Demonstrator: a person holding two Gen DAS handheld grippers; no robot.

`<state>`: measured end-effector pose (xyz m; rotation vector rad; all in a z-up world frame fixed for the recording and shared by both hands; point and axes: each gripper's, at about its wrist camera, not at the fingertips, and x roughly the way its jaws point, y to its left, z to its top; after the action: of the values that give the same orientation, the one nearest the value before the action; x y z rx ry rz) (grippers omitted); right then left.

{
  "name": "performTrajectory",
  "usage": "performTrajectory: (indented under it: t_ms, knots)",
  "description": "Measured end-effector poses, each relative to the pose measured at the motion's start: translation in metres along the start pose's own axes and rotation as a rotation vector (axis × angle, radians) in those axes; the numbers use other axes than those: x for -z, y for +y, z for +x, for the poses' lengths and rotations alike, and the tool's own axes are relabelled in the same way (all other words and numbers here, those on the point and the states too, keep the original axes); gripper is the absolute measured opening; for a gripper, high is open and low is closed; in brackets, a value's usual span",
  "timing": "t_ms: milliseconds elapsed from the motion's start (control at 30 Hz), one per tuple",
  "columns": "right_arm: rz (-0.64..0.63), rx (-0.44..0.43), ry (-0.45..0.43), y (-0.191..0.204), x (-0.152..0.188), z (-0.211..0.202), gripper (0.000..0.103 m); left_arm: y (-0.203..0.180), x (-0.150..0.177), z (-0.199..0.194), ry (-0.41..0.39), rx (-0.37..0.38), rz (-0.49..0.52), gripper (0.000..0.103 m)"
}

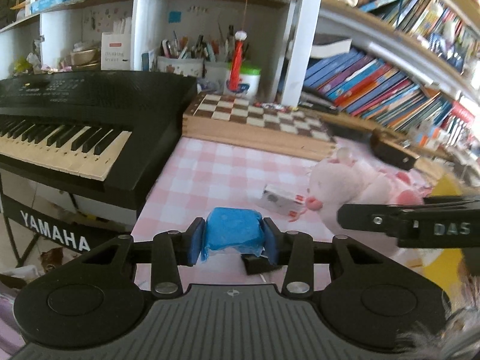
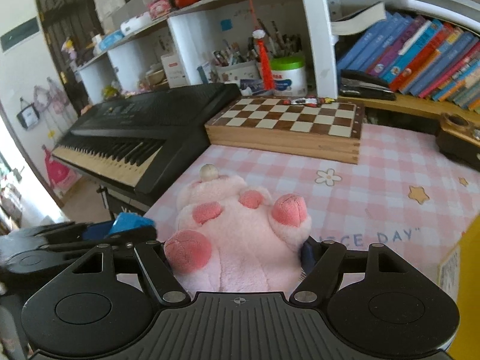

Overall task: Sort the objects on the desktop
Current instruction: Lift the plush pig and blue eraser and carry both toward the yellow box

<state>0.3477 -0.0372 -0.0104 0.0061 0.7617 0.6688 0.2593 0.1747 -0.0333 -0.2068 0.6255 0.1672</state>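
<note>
Gripping a small blue plastic-wrapped block (image 1: pixel 232 229), the left gripper (image 1: pixel 232 240) had its two blue pads pressed against the block's left and right faces, so the block sat crosswise between the fingers, directly ahead of the claw and just above the near edge of the pink-and-white checked tablecloth (image 1: pixel 228 168). The right gripper (image 2: pixel 237 258) straddled a pink plush toy animal with darker pink paws (image 2: pixel 237 237); the toy filled the gap and its flanks met both fingers, so it looked clenched on the plush, which lay belly-up with its long axis running straight away from the claw, head farthest.

Seen from the left wrist, the plush lay to the right and the right gripper's finger reached across in front of it; seen from the right wrist, the left gripper and its blue block sat close at the lower left. The two hands were thus near each other, side by side, and either could clip the other when moving off.

A small white carton with red print (image 1: pixel 282 199) lay on the cloth between block and plush. Farther off, a black electronic keyboard (image 1: pixel 90 114) stood to the left and a wooden folding chessboard (image 2: pixel 288 123) lay behind, bounding the free cloth.
</note>
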Motion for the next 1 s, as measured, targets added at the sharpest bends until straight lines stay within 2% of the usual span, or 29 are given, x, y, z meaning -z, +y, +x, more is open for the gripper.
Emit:
performTrajectory:
  t_ms: [233,433,800,1000]
  knots:
    - [0.014,0.039,-0.058,0.004,0.008,-0.034,0.074,0.001,0.005,-0.040,-0.030,0.074,-0.048,0.038]
    - [-0.010,0.078,-0.061,0.008,0.027,-0.060,0.074,-0.002,0.012,-0.065,-0.032,0.144,-0.064,0.038]
    - [0.049,0.123,-0.068,0.023,0.066,-0.120,0.074,-0.016,0.027,-0.105,-0.024,0.278,-0.056,0.038]
    - [0.082,0.138,-0.058,0.037,0.088,-0.140,0.074,-0.016,0.039,-0.127,-0.017,0.322,-0.030,0.038]
